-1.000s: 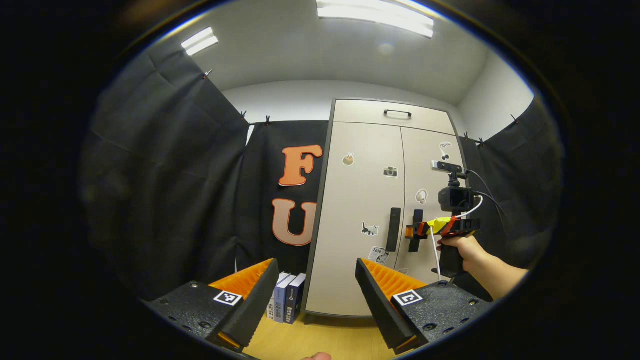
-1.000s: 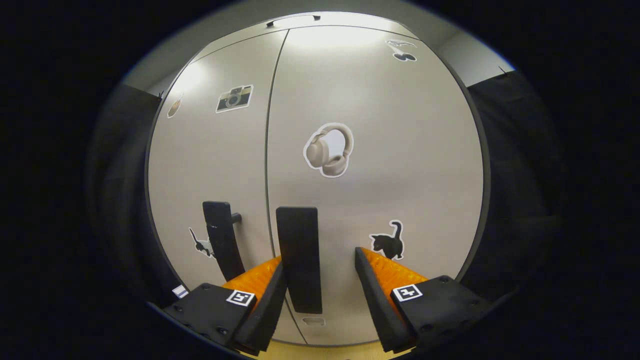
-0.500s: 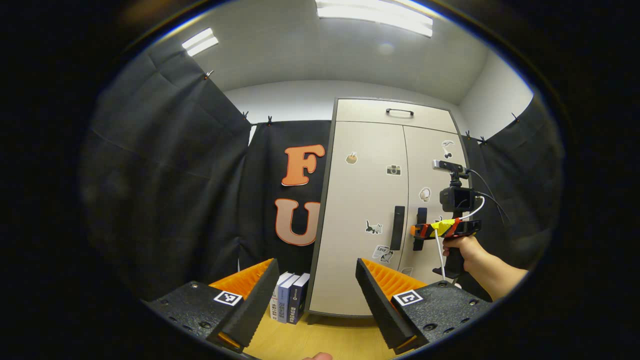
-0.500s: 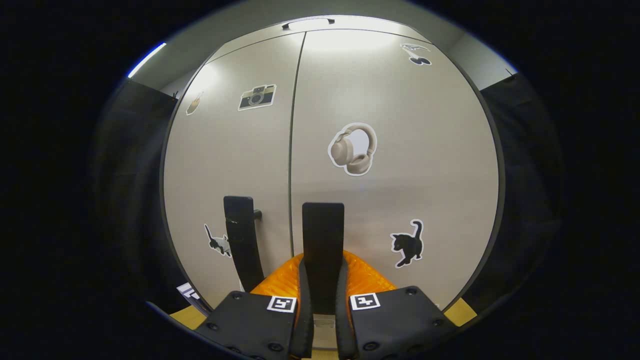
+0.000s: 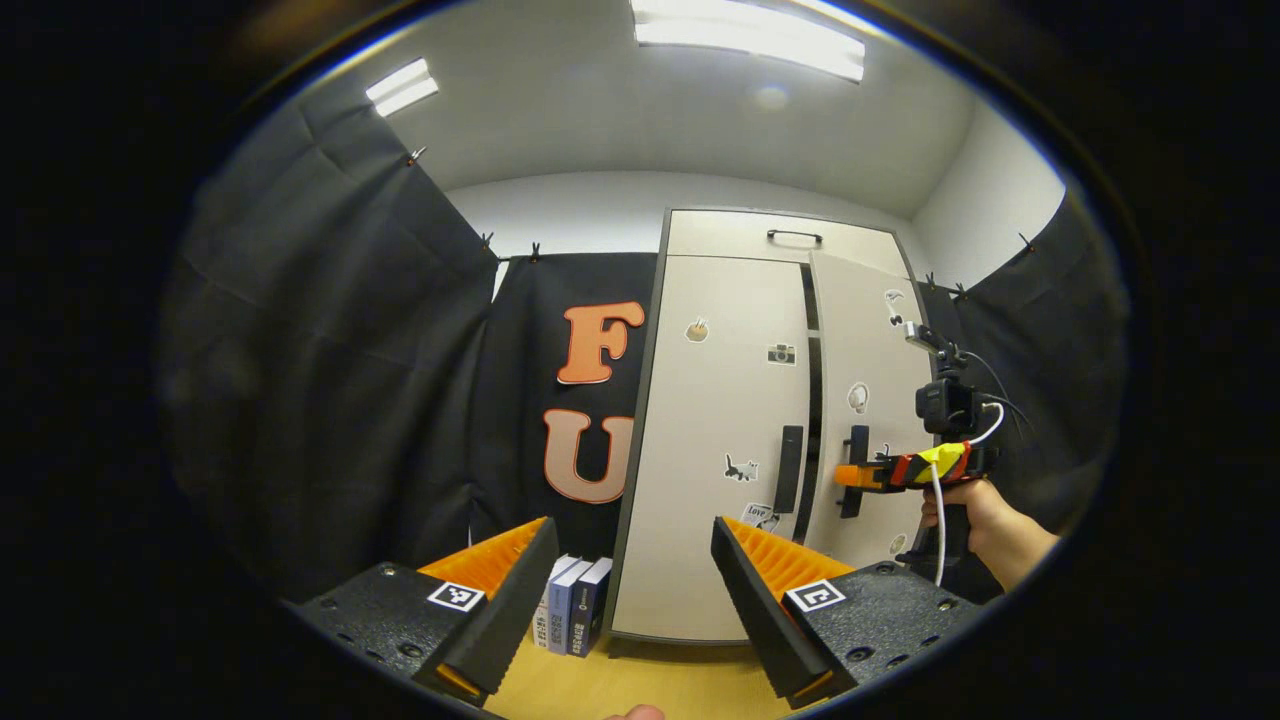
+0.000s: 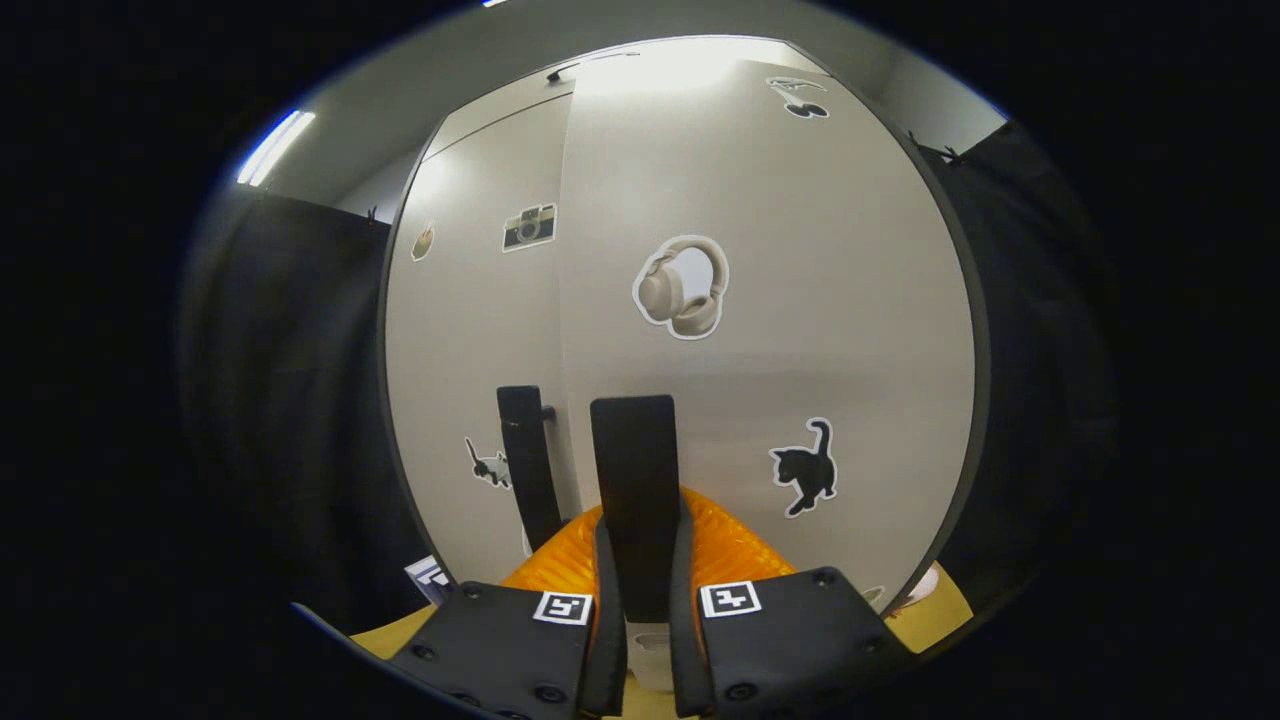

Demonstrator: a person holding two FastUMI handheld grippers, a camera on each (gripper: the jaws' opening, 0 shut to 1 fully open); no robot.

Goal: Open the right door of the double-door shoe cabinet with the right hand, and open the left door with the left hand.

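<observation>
And there it was: the right tool (image 6: 640, 600) had both fingers (image 6: 605, 640) pressed together on the flat black vertical handle (image 6: 634, 500) of the tall beige right door (image 6: 780, 330), clamped on its lower part. In the left gripper view that right tool (image 5: 858, 476) sat at the handle (image 5: 853, 470), held by a bare hand (image 5: 965, 505) on its dark grip, a white cable trailing down. The right door (image 5: 865, 400) stood slightly ajar, its inner edge swung out from the cabinet front, with a dark gap showing between it and the beige left door (image 5: 720, 440).

The left door lay flush and closed, its own black bar handle (image 5: 788, 469) untouched near the inner edge. The left tool (image 5: 630, 590) hung well back from the cabinet, its fingers (image 5: 520, 590) wide apart, nothing between them.

Stickers dotted the doors: a small camera (image 6: 529, 226) and a walking cat (image 6: 488, 466) on the left door, cream headphones (image 6: 681, 288) and a black cat (image 6: 805, 468) on the right. Above both doors sat a beige top panel with a thin black handle (image 5: 794, 235). At the cabinet's left foot a few dark blue books (image 5: 575, 605) stood upright on the light wooden floor (image 5: 620, 685).
</observation>
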